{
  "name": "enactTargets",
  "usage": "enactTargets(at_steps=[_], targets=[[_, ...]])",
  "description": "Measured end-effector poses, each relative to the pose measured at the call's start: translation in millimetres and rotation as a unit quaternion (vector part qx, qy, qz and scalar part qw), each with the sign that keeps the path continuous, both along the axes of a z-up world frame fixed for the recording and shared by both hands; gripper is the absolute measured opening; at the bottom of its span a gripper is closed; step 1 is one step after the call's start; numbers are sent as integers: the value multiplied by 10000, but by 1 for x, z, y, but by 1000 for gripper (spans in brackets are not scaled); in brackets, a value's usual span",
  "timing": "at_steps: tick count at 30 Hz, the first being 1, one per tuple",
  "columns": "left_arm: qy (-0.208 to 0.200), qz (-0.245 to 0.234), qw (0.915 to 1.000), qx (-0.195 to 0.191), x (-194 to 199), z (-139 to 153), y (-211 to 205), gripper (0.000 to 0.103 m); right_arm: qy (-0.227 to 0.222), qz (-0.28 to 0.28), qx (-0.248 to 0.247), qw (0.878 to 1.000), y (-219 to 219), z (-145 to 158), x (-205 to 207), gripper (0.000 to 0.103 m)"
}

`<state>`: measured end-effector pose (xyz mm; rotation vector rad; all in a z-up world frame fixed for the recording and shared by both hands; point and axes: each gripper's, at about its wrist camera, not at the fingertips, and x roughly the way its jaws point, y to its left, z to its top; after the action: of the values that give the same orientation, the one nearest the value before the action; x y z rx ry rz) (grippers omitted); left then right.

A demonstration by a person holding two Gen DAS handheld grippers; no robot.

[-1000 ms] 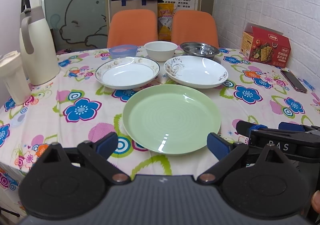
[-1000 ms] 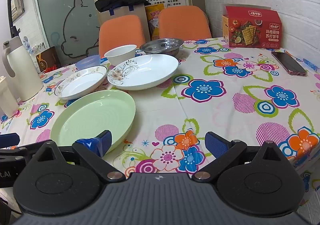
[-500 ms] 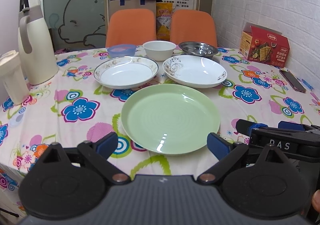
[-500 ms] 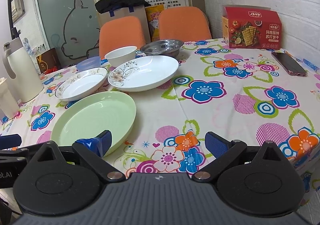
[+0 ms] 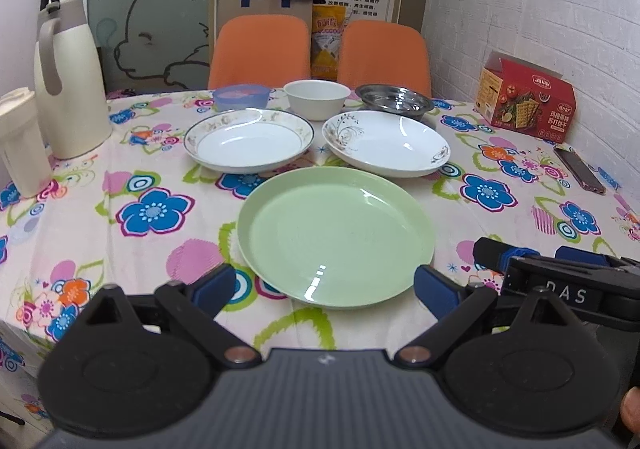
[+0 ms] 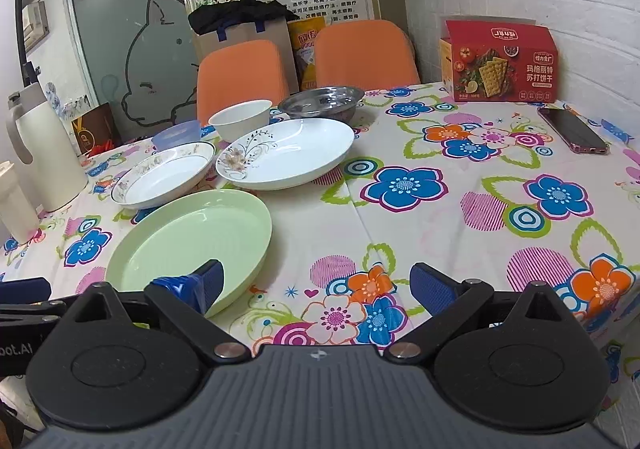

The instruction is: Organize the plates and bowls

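Note:
A pale green plate [image 5: 335, 235] [image 6: 191, 239] lies nearest on the flowered tablecloth. Behind it sit a gold-rimmed white plate [image 5: 249, 139] [image 6: 164, 174] and a white plate with a floral sprig [image 5: 386, 143] [image 6: 286, 153]. Farther back stand a blue plastic bowl [image 5: 241, 96] [image 6: 177, 134], a white bowl [image 5: 317, 99] [image 6: 240, 119] and a steel bowl [image 5: 394, 99] [image 6: 322, 101]. My left gripper [image 5: 325, 287] is open at the green plate's near rim, holding nothing. My right gripper [image 6: 316, 283] is open just right of that plate, also holding nothing.
A cream thermos jug [image 5: 68, 81] and a white tumbler [image 5: 20, 141] stand at the left. A red cracker box [image 6: 500, 61] and a phone [image 6: 572, 131] lie at the right by the brick wall. Two orange chairs [image 5: 260, 49] stand behind the table.
Both grippers have drifted slightly; the view has shifted a little, with the dishes sitting marginally higher in frame. No dish has moved and both stay open.

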<state>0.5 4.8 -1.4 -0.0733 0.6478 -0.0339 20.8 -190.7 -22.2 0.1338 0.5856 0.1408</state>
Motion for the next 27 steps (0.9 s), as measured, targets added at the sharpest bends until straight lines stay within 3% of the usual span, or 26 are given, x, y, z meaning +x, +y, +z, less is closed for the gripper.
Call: enactTargets(at_steps=[19, 27], targets=[[185, 545, 9973, -466, 17, -9, 39, 95, -10, -53, -32, 10000, -2, -2, 4, 87], [120, 576, 9977, -325, 21, -8, 36, 95, 75, 99, -86, 9999, 7, -7, 9, 87]])
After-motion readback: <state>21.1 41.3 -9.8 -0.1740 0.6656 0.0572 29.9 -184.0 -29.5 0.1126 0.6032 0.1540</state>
